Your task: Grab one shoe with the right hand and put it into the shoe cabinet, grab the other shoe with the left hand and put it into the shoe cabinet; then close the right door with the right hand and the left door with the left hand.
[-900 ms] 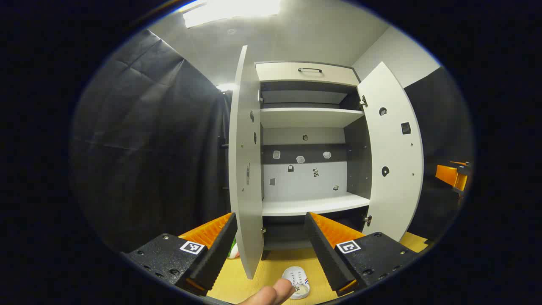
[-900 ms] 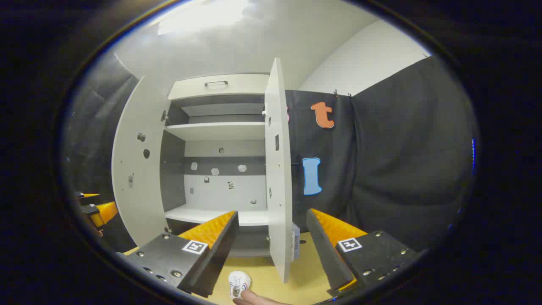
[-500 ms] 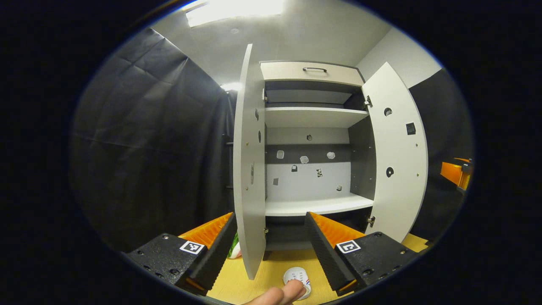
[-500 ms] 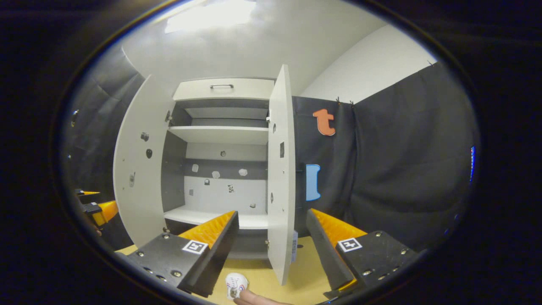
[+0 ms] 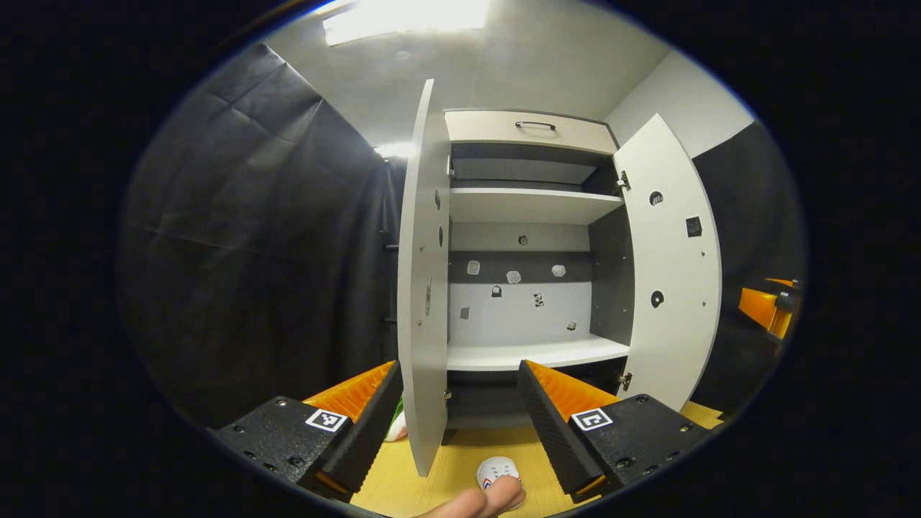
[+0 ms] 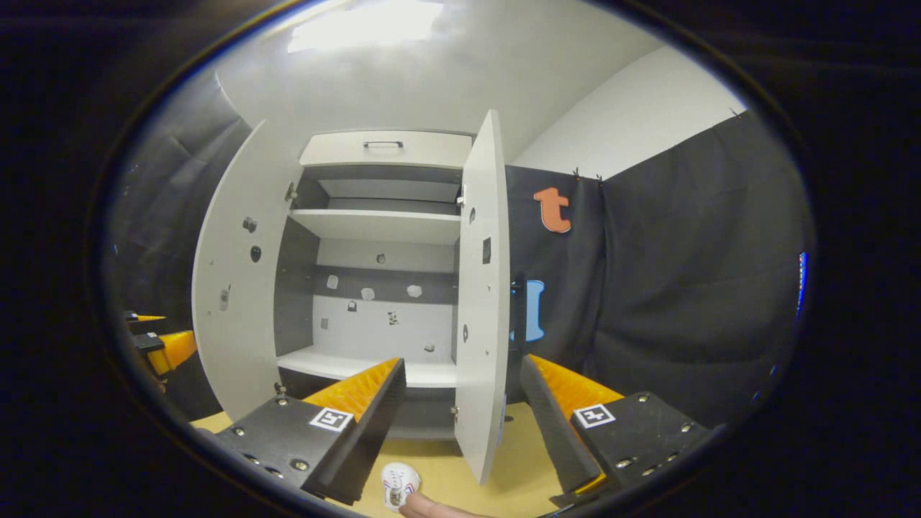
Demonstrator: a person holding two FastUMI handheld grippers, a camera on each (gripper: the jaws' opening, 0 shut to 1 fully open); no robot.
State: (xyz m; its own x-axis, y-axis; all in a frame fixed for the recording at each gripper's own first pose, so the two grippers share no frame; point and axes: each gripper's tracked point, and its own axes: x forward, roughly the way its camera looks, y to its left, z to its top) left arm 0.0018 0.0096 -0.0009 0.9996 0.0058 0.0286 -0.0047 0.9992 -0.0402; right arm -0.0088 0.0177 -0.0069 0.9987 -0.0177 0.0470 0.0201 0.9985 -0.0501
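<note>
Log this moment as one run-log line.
left tool open | right tool open | cabinet doors open | white shoe on floor

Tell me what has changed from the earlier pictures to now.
Very little. Both views have drifted slightly: the cabinet sits a bit lower in the left gripper view and farther right in the right gripper view. Nothing was gripped or released. Both doors stay open, the white shoe stays on the floor, and the left gripper and right gripper stay open.

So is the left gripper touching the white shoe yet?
Apart. In the left gripper view the left gripper is open, and the shoe lies on the floor below and between its fingers, with bare floor showing around it.
</note>
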